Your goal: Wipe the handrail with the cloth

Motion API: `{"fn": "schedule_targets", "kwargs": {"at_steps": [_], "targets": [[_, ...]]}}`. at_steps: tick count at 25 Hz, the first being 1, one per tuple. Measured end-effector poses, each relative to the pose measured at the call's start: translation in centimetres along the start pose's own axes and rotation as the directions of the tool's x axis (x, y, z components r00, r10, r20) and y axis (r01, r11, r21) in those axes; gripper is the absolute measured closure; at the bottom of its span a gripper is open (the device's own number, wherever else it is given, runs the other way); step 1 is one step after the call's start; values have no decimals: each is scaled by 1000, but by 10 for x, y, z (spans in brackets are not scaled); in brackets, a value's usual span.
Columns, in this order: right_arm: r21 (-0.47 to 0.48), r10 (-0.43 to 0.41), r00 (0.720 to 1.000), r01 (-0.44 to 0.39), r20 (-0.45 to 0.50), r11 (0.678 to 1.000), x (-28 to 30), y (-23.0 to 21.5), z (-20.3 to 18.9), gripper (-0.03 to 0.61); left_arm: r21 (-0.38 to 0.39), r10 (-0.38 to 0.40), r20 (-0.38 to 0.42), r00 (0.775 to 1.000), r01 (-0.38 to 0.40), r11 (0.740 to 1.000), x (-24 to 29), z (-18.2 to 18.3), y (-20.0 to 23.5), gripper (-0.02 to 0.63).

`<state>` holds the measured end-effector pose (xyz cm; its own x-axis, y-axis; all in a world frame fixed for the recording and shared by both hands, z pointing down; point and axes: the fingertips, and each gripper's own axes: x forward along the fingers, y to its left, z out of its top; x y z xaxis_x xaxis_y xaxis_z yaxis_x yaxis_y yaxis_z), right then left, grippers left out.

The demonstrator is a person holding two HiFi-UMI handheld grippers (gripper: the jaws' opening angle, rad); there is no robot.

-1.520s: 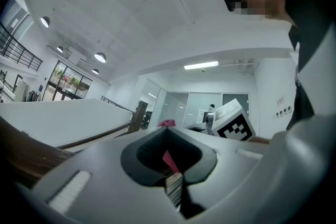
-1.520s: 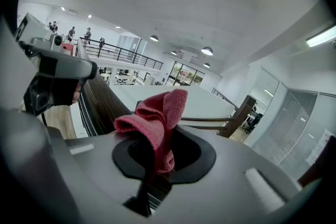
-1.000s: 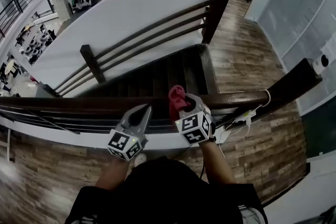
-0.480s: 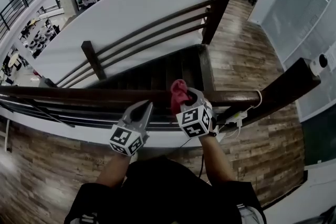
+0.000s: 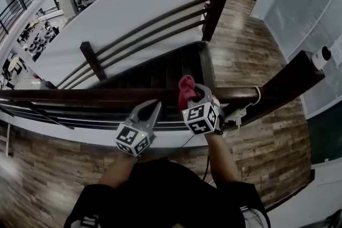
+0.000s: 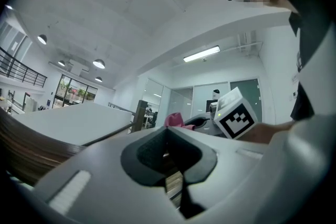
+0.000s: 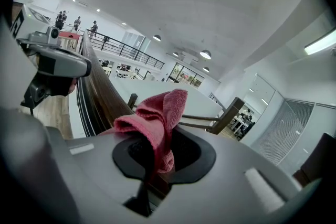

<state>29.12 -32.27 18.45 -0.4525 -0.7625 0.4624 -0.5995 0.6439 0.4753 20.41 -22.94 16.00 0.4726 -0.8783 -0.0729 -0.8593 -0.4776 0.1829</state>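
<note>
— How does the cloth [image 7: 160, 110] handle?
— Likely soft, light, limp; the right gripper [image 5: 197, 94] is clamped on its bunched fold at the handrail [image 5: 80, 95]; the left gripper [image 5: 151, 109] is closed, empty.

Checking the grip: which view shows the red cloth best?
The right gripper view: the cloth sits large and central, pinched by the right gripper. The head view shows a small red bundle above that gripper at the handrail; the left gripper view, only a distant scrap.

Wood-plank floor [image 5: 267, 141]; white plug block w/ cable [image 5: 236, 114] on it.
</note>
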Motion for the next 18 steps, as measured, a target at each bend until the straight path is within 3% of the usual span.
{"fn": "schedule_targets", "kwargs": {"at_steps": [18], "targets": [[-18,-117,991,116,-72,993,-20,-69,-53,531,-17,-98,-61,993,98,995,50,-22,-48,615]]}}
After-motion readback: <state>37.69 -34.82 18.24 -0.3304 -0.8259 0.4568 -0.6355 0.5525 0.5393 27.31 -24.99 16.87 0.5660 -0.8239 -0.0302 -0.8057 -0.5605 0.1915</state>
